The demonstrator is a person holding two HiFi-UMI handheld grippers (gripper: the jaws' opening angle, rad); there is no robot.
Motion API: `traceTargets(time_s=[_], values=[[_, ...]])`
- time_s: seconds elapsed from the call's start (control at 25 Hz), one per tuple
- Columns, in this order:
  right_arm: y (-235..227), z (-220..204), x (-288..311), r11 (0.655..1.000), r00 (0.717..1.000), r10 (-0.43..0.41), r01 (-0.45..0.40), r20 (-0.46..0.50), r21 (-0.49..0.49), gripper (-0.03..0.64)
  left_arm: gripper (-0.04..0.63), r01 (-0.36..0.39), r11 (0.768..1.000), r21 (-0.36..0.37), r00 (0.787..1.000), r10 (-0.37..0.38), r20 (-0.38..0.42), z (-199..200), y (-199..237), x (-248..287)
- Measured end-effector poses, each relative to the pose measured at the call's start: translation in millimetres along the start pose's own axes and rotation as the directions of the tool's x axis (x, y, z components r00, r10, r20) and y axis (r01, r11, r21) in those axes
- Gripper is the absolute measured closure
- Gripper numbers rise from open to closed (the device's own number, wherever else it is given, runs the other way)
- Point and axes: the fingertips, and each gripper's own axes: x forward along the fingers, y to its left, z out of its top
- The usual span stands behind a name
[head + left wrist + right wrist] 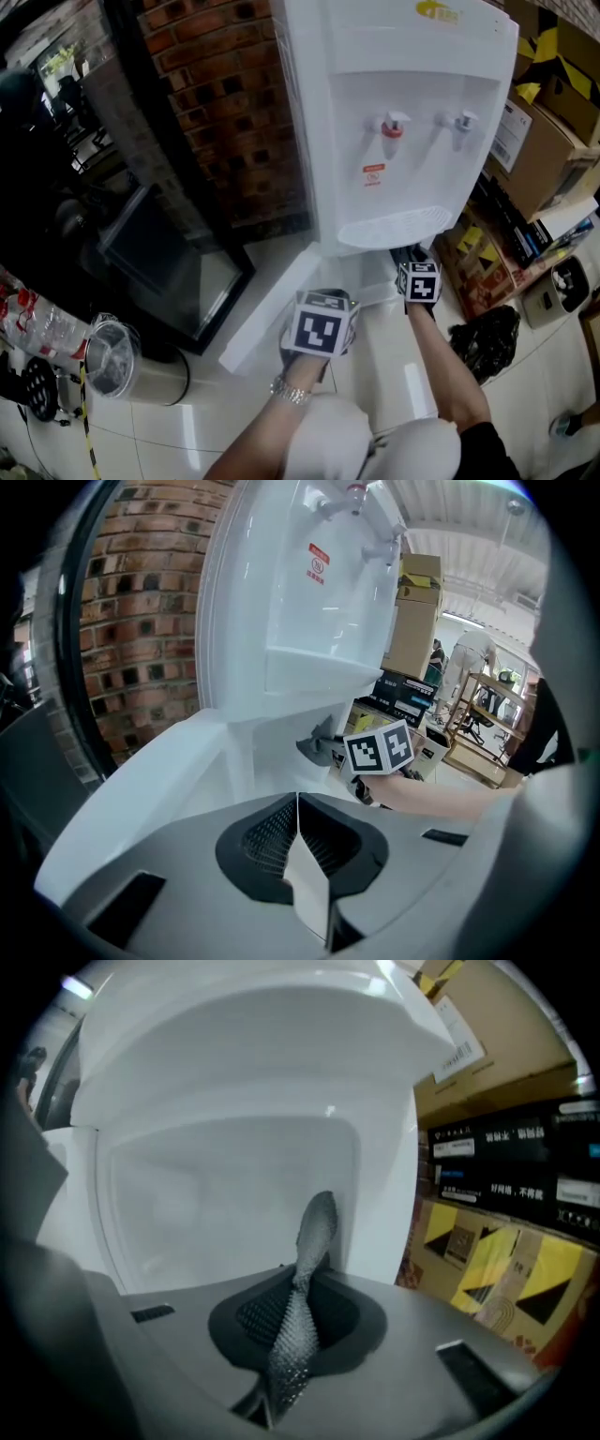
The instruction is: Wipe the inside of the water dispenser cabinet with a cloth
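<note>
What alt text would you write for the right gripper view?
The right gripper is shut on a grey cloth and faces into the open white cabinet. Boxes stand to the right of the cabinet.

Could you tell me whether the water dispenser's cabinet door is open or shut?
Open: the door swings out leftward, baring the white cabinet interior.

The cabinet (234, 1194) stands open, but the drip ledge (394, 228) hangs low over its mouth. The swung-out door (272, 305) walls the left; boxes (483, 258) and a black bag (483, 342) crowd the right. The right gripper (300, 1312), pinching a cloth (314, 1232), sits at the entrance, near its right wall.
</note>
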Motion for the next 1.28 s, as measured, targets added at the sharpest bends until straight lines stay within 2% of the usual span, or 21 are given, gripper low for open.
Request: traceTargets(time_s=[0.12, 0.24, 0.36, 0.44, 0.56, 0.64, 0.76, 0.88, 0.96, 1.08, 1.16, 1.28], values=[[1, -44, 10, 0.999, 0.992, 0.022, -0.019, -0.120, 0.030, 0.588, 0.588, 0.006, 1.000, 0.003, 1.000, -0.006, 0.002, 1, -1, 0], [3, -84, 14, 0.996, 0.971, 0.048, -0.030, -0.233, 0.080, 0.588, 0.588, 0.011, 1.000, 0.005, 1.000, -0.011, 0.005, 2, -2, -1], [11, -99, 12, 0.992, 0.958, 0.073, -0.042, -0.276, 0.118, 0.588, 0.588, 0.015, 1.000, 0.004, 1.000, -0.015, 0.003, 2, -3, 0], [18, -82, 9, 0.993, 0.970, 0.088, -0.067, -0.228, 0.099, 0.588, 0.588, 0.017, 1.000, 0.004, 1.000, -0.017, 0.000, 2, -4, 0], [29, -25, -2, 0.995, 0.993, 0.100, -0.099, -0.060, 0.025, 0.588, 0.588, 0.021, 1.000, -0.002, 1.000, -0.021, 0.000, 1, -4, 1], [31, 10, -10, 0.996, 0.995, 0.091, -0.091, 0.044, -0.020, 0.588, 0.591, 0.032, 0.999, -0.012, 0.999, -0.032, 0.004, 1, -6, 2], [24, 29, -11, 0.998, 0.994, 0.069, -0.069, 0.087, -0.008, 0.588, 0.595, 0.029, 1.000, -0.010, 1.000, -0.029, -0.007, -1, -5, 4], [11, 10, -1, 0.998, 0.999, 0.044, -0.045, 0.025, 0.041, 0.588, 0.595, 0.020, 1.000, -0.008, 1.000, -0.020, -0.013, -2, -3, 4], [4, -21, 8, 0.998, 0.997, 0.039, -0.036, -0.062, 0.051, 0.588, 0.595, 0.021, 1.000, -0.004, 1.000, -0.021, -0.015, -2, -3, 4], [5, -73, 14, 0.999, 0.980, 0.037, -0.031, -0.195, 0.034, 0.588, 0.595, 0.012, 1.000, -0.004, 1.000, -0.012, -0.020, -5, -2, 5], [13, -94, 16, 0.997, 0.967, 0.064, -0.054, -0.245, 0.051, 0.588, 0.595, 0.016, 1.000, -0.005, 1.000, -0.016, -0.014, -3, -2, 4], [23, -115, 17, 0.985, 0.945, 0.127, -0.084, -0.302, 0.151, 0.588, 0.595, 0.029, 1.000, 0.000, 1.000, -0.029, -0.005, 1, -7, 2]])
